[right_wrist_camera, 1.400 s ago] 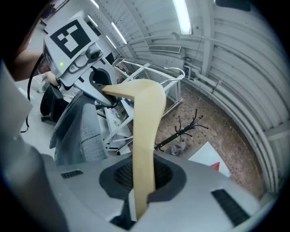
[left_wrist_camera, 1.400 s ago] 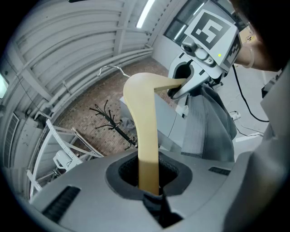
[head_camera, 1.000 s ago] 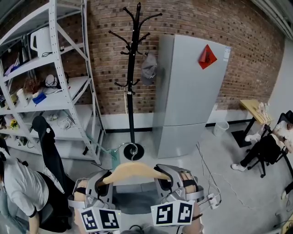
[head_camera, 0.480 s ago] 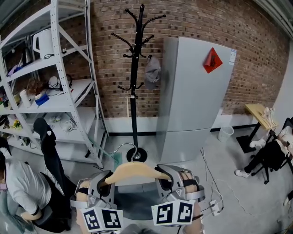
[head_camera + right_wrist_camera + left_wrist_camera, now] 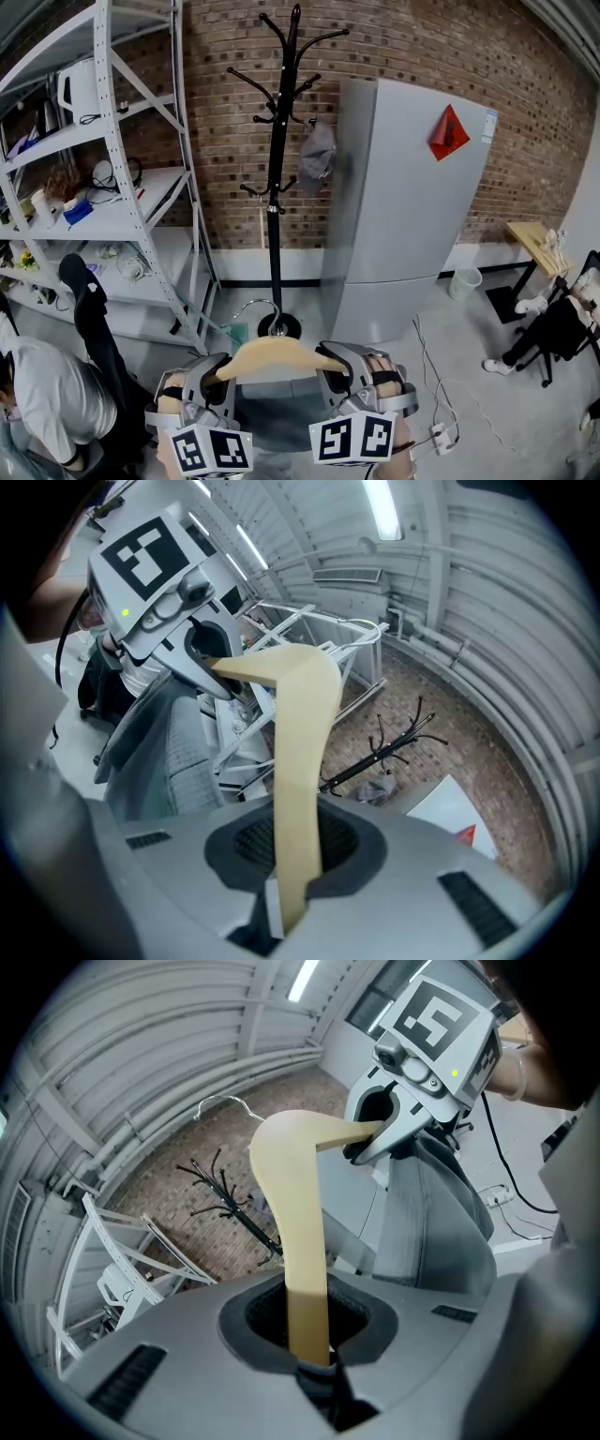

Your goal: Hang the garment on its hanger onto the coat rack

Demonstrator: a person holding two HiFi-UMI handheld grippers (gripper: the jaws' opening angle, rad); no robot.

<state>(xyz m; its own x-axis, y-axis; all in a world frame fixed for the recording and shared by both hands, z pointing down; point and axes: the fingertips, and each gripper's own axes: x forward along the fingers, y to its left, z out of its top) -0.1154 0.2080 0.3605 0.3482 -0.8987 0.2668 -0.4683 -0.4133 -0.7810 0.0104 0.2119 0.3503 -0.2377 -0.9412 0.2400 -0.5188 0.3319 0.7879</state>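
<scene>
Hanger (image 5: 274, 354), pale wood with a wire hook (image 5: 258, 307), sits level at the bottom of the head view, with the grey garment (image 5: 272, 412) draped beneath it. The left tool (image 5: 217, 375) is clamped on one end of the wooden bar, its jaws nearly together around the wood. The right tool (image 5: 334, 369) grips the other end the same way. The black coat rack (image 5: 277, 187) stands ahead by the brick wall (image 5: 394, 37), well apart from the hook.
</scene>
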